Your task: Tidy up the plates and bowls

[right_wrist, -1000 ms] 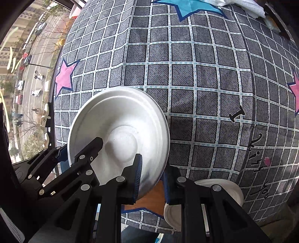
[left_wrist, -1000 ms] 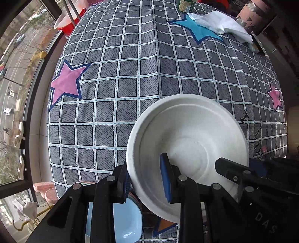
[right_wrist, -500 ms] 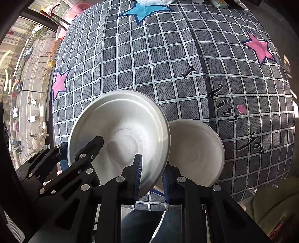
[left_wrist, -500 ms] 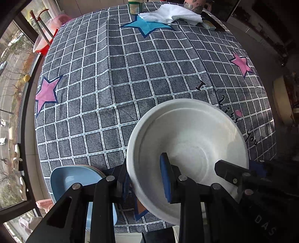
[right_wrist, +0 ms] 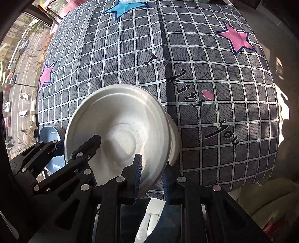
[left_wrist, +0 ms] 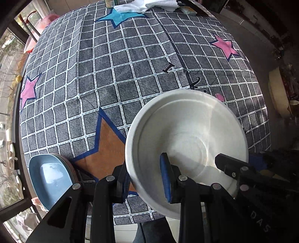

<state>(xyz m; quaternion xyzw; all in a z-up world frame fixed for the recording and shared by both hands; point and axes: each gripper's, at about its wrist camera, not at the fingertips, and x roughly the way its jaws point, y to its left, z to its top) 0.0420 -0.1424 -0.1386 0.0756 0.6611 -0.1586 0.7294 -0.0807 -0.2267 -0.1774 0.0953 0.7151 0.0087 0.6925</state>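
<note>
I see one white bowl (left_wrist: 186, 147) held over the near edge of the bench (left_wrist: 121, 74), its rim caught from both sides; the bowl is empty, with a faint ring at its bottom and a little brownish smudge near the base; my left tool (left_wrist: 145, 177) straddles the bowl's wall at the left, one blue pad inside and one outside, its jaws having just been easing apart, though the rim sits between them and I cannot tell whether both pads press on it; my right tool (right_wrist: 151, 177) pinches the opposite rim of the white bowl, pads tight on the thin wall; in the right wrist view a second white bowl (right_wrist: 174, 142) peeks out from under the first, just behind its right edge; a blue dish (left_wrist: 52, 177) rests at the bench's near left corner, empty and glossy, on top of another brownish-edged dish; the bench wears a grey checked cloth with white grid lines, pink, blue and orange stars, and black script; a white cloth (left_wrist: 147, 5) lies crumpled at the far edge; to the left a window (right_wrist: 16, 74) shows a street with cars far below.
</note>
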